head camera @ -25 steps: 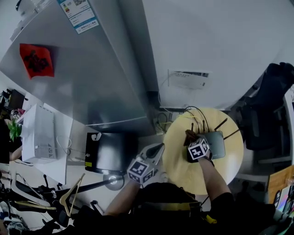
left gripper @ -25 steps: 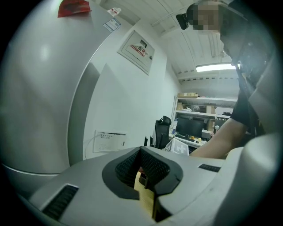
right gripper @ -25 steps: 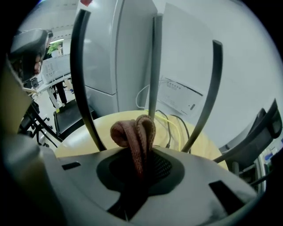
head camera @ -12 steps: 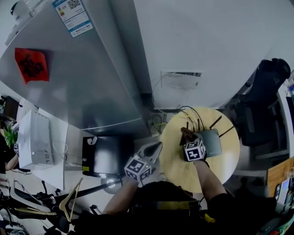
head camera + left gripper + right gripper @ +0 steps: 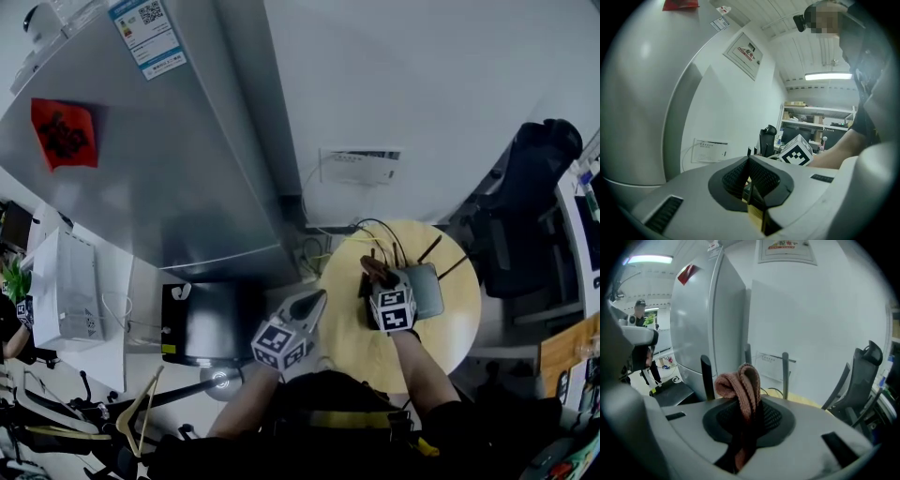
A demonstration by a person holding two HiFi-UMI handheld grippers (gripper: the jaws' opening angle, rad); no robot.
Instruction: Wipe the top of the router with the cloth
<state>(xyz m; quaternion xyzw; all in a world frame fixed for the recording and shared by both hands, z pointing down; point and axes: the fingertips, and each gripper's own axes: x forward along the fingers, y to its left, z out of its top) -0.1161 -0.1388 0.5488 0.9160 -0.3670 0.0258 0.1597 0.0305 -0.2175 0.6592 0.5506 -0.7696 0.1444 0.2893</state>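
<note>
Our right hand-held gripper (image 5: 745, 423) pinches the cloth (image 5: 741, 380), seemingly on the router (image 5: 425, 289); left hand-held gripper (image 5: 753, 185) closed, empty. Next we sweep across.

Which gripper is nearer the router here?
Right. The right gripper, shut on the cloth, is at the router's left edge; the left gripper is by the table's left rim, apart from the router.

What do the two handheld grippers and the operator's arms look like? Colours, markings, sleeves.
The left gripper and right gripper both have smooth light-grey shells tapering to two jaws lined with black ribbed pads. Each carries a white cube with black square markers. No cables show. The person wears a dark top, with forearms uncovered.
</note>
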